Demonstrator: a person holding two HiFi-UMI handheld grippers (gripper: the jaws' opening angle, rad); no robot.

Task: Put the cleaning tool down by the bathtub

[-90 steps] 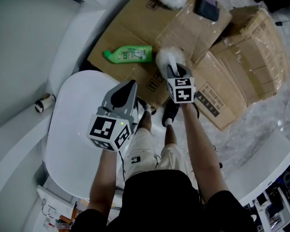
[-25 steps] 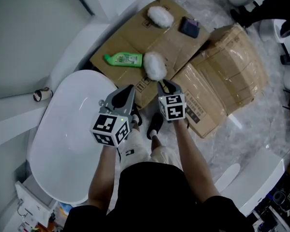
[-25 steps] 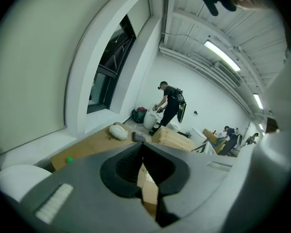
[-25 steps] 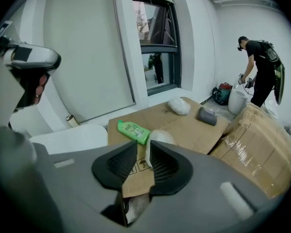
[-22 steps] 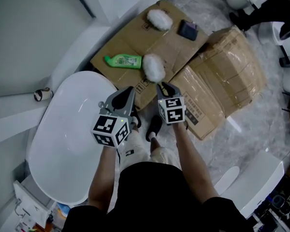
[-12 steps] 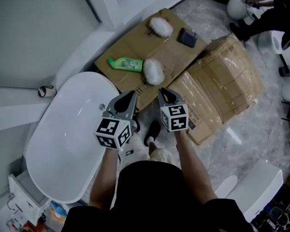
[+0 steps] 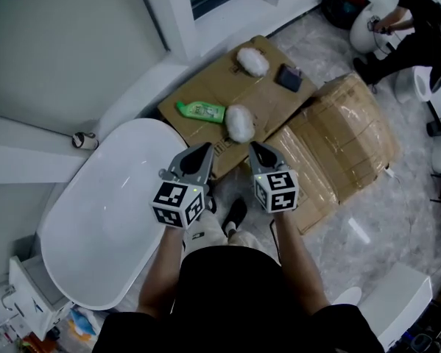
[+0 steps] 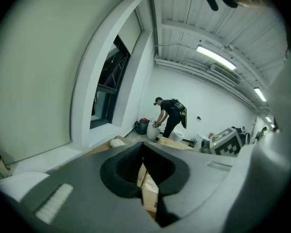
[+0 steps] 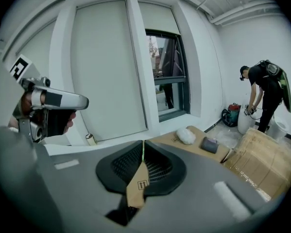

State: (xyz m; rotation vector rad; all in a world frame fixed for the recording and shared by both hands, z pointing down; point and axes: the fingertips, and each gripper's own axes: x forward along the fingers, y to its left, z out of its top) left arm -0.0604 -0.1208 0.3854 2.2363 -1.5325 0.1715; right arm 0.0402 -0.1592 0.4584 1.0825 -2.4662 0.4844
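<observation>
The cleaning tool (image 7: 241, 123), a fluffy white duster head, lies on the flattened cardboard (image 7: 268, 98) just past the end of the white bathtub (image 7: 95, 219), beside a green bottle (image 7: 201, 111). My right gripper (image 7: 253, 146) is shut and empty, a short way back from the tool. In the right gripper view its jaws (image 9: 143, 142) meet at the tips and hide the tool. My left gripper (image 7: 205, 147) is also shut and empty, level with the right one over the tub's end. Cardboard shows behind its closed tips (image 8: 143, 144).
A second fluffy head (image 7: 252, 62) and a dark pouch (image 7: 288, 77) lie farther along the cardboard. A taped cardboard box (image 7: 345, 149) stands to the right. A small roll (image 7: 82, 140) sits on the white ledge. A person (image 7: 411, 20) bends over a white fixture at the back right.
The right gripper held the fluffy tool a second ago. It has let go and drawn back, and the tool now lies on the cardboard. My view has lifted and widened.
</observation>
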